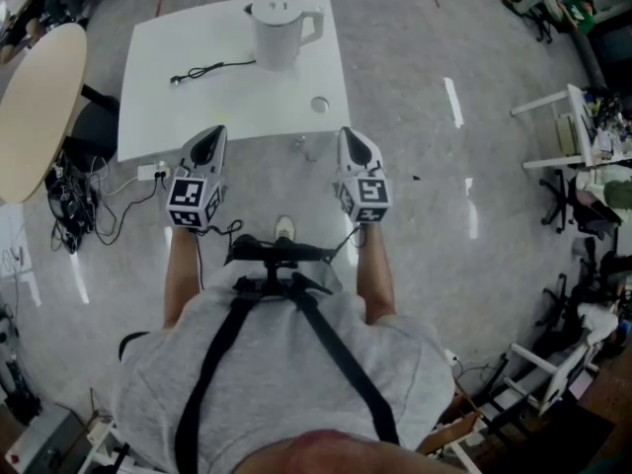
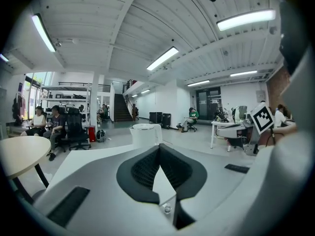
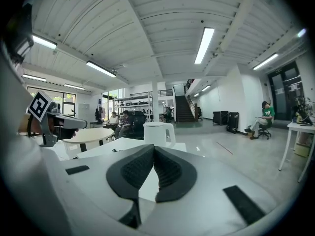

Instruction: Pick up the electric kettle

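Left grip: my left gripper (image 1: pixel 211 134) has its fingers (image 2: pixel 141 168) pressed together with nothing between them (the dark pads meet in one closed seam in the left gripper view).
Right grip: my right gripper (image 1: pixel 349 134) is the same, its pads (image 3: pixel 135 171) closed on each other and empty.
Where I am: both grippers are held side by side at the near edge of the white table (image 1: pixel 188 107). The left is by its near side and the right by its near right corner, each pointing across the top.
Kettle: the white electric kettle (image 1: pixel 280 30) stands upright on the far side of that table, lid on, handle toward the right in the head view. It is well apart from both grippers, and I touch it nowhere.
In the way: a black cord (image 1: pixel 209 69) lies loose on the tabletop left of the kettle, between my left gripper and the far edge. A small round disc (image 1: pixel 319 105) sits near the right edge, between my right gripper and the kettle.
To the left: a round beige table (image 1: pixel 39 107) stands just beside the white one, with a tangle of cables (image 1: pixel 74 215) and a white power strip (image 1: pixel 150 173) on the floor below.
To the right: shiny grey floor (image 1: pixel 444 215), then white furniture (image 1: pixel 568 131) well off.
Beyond: seated people (image 2: pixel 47 122) on office chairs and a staircase (image 2: pixel 120 109).
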Available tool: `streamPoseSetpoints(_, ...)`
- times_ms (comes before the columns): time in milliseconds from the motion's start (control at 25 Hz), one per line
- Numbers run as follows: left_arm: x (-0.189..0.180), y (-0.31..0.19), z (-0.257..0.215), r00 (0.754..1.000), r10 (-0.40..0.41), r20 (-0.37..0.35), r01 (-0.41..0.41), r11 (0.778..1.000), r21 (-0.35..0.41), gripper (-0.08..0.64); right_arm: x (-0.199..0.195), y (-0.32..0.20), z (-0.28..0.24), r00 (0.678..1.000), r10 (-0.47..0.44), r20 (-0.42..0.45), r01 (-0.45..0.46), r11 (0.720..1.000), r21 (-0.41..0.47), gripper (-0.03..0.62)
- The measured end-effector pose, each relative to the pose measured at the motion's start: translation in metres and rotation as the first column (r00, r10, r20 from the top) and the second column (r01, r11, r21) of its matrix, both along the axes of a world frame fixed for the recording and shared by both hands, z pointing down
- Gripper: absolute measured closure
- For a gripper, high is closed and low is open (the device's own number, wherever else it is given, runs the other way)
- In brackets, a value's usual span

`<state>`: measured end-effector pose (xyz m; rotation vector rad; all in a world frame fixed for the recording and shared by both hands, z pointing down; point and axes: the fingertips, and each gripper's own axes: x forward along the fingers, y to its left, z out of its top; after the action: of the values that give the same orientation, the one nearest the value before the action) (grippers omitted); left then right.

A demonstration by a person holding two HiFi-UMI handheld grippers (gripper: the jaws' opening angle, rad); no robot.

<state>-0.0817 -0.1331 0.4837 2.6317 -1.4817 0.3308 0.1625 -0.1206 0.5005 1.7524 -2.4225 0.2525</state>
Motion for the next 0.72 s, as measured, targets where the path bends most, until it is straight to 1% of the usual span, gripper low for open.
streamPoseSetpoints(320, 0.012, -0.014, 0.001, 1.0, -0.014, 0.016, 0.014, 1.0, 0.001, 0.555, 0.011, -0.027, -0.005, 1.0, -0.016, 0.012, 0.016, 1.0, 0.018, 0.58)
streamPoseSetpoints(600, 0.017, -0.041, 0.007, 1.0, -0.006, 0.012, 0.006, 1.0, -0.001, 0.555, 0.01, -0.05, 0.009, 1.0, -0.003, 0.01, 0.003, 1.0, -0.006, 0.58)
streamPoseSetpoints(720, 0.017, -0.057, 0.012, 1.0, 0.01, 0.005, -0.01, 1.0, -0.008, 0.555, 0.004, -0.062, 0.012, 1.0, -0.007, -0.014, 0.007, 1.0, -0.007, 0.58)
